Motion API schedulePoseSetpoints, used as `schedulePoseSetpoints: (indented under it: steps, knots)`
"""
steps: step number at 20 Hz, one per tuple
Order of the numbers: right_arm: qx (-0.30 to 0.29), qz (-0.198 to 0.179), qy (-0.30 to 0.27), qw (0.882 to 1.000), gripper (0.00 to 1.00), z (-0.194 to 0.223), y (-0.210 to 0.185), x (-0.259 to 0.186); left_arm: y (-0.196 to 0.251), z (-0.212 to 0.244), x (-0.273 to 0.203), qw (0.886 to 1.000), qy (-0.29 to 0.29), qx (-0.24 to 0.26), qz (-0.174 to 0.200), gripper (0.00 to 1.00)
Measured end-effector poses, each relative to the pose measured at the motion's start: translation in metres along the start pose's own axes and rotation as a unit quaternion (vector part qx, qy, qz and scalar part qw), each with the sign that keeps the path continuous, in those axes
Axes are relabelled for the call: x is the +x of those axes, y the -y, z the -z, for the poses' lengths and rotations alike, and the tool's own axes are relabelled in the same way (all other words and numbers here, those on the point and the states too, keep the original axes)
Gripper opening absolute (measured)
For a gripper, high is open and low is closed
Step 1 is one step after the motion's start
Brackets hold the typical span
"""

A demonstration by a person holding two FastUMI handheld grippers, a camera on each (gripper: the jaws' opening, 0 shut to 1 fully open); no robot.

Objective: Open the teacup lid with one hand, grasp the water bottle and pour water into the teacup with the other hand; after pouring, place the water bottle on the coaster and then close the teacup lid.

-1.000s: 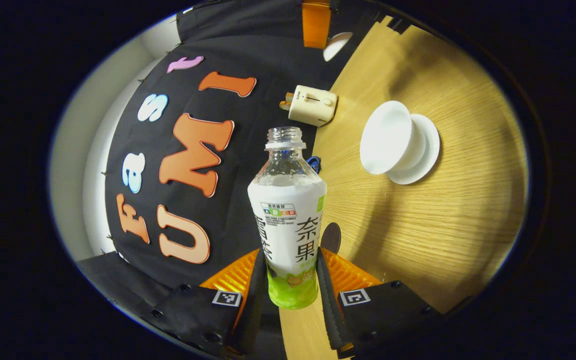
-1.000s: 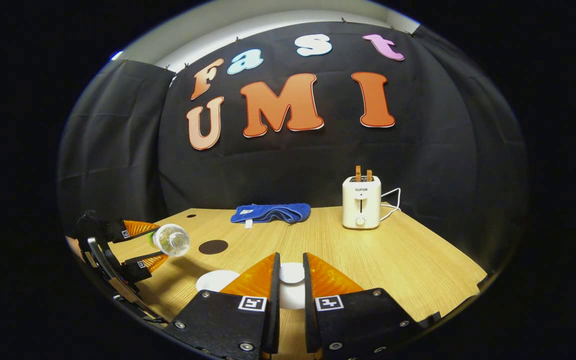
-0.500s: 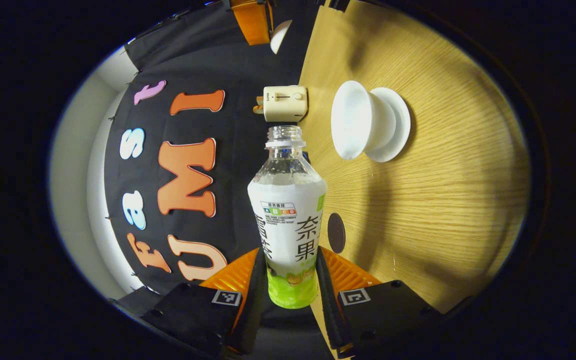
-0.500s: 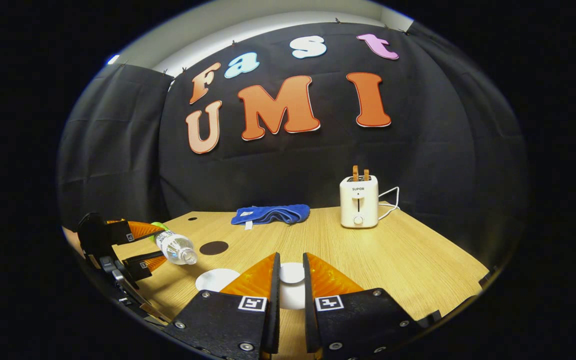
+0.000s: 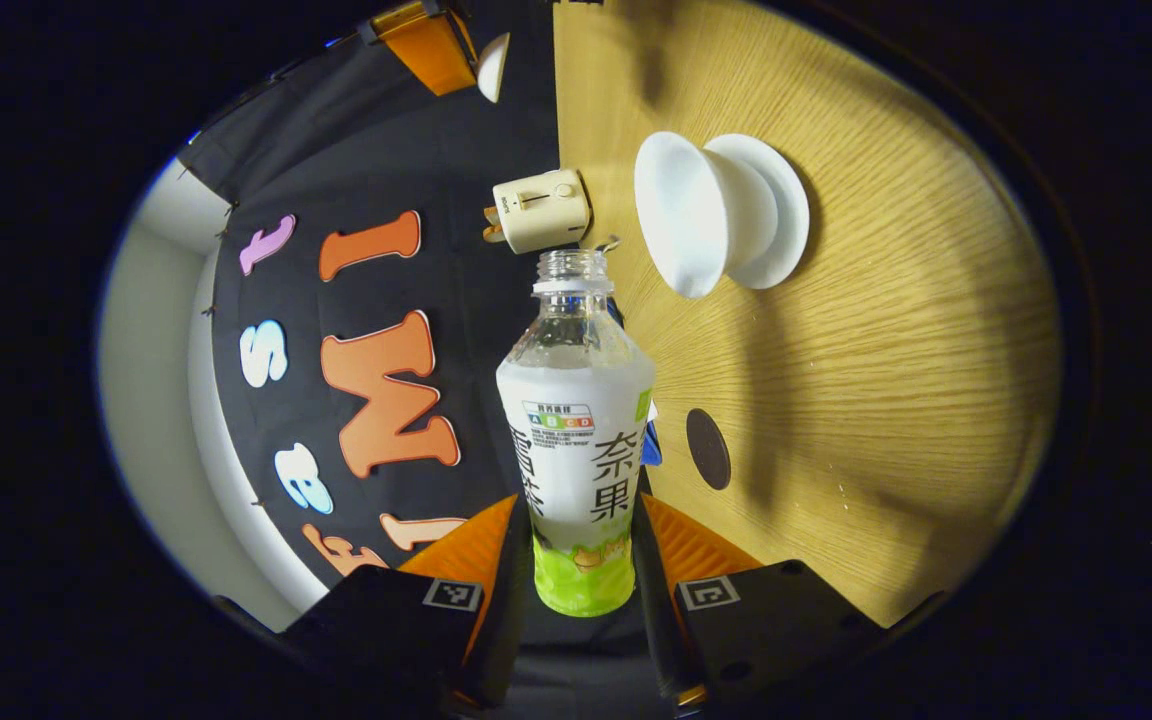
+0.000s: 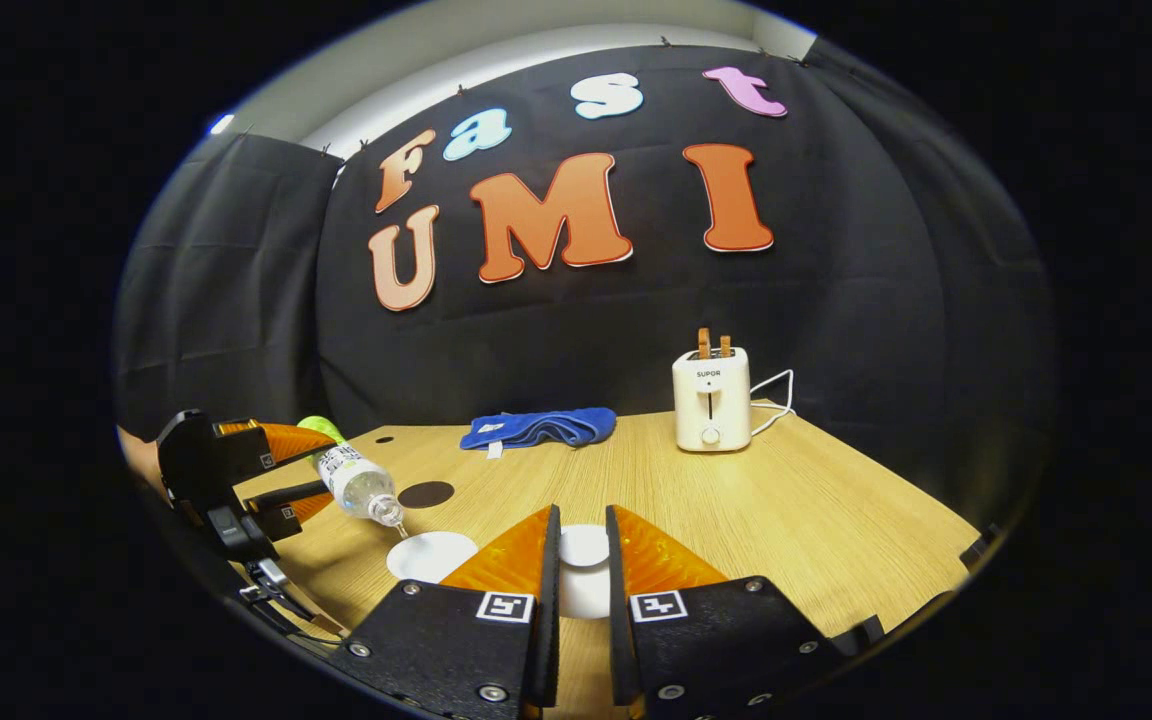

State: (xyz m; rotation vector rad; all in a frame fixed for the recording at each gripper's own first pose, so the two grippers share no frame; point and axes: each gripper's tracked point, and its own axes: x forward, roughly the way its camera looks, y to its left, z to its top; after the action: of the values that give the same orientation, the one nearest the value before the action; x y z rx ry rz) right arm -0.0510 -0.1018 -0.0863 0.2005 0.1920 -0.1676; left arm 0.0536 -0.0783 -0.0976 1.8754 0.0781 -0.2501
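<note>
My left gripper (image 5: 576, 560) has its fingers (image 5: 511, 560) closed on the lower body of the uncapped water bottle (image 5: 576, 440). The bottle is tipped, neck down toward the teacup (image 5: 681, 215) on its saucer (image 5: 781, 215). In the right gripper view the bottle mouth sits just above the cup rim (image 6: 431, 555).

My right gripper (image 6: 576, 565) has its fingers clamped on the white teacup lid (image 6: 584, 548), held beside the cup.

I judge the bottle light, thin-walled and easily squeezed, with a slick label sleeve. The low grip suits pouring; excess pressure could dent it. The porcelain cup and lid are rigid, smooth and breakable; I hold the lid by its knob.

The dark round coaster (image 5: 708, 448) lies on the wooden surface (image 5: 886, 380) near the cup. A toaster (image 6: 706, 400) and a blue cloth (image 6: 541, 427) sit at the rear, against the booth's black cloth wall.
</note>
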Motion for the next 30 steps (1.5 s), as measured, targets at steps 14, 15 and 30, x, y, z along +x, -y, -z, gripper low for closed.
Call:
schedulePoseSetpoints:
  steps: [14,15,30]
  knots:
    - [0.016,-0.003,0.007,1.000,0.21,0.002,0.007,-0.002,-0.020,0.002,0.000,0.998,-0.012,0.065,-0.017,0.54]
    - [0.015,-0.003,0.007,1.000,0.21,0.003,0.007,-0.003,-0.021,0.000,0.000,0.997,-0.011,0.070,-0.018,0.57]
    - [0.036,-0.005,0.018,0.999,0.21,0.004,0.015,-0.009,-0.025,-0.011,-0.003,0.992,-0.010,0.124,-0.025,0.54]
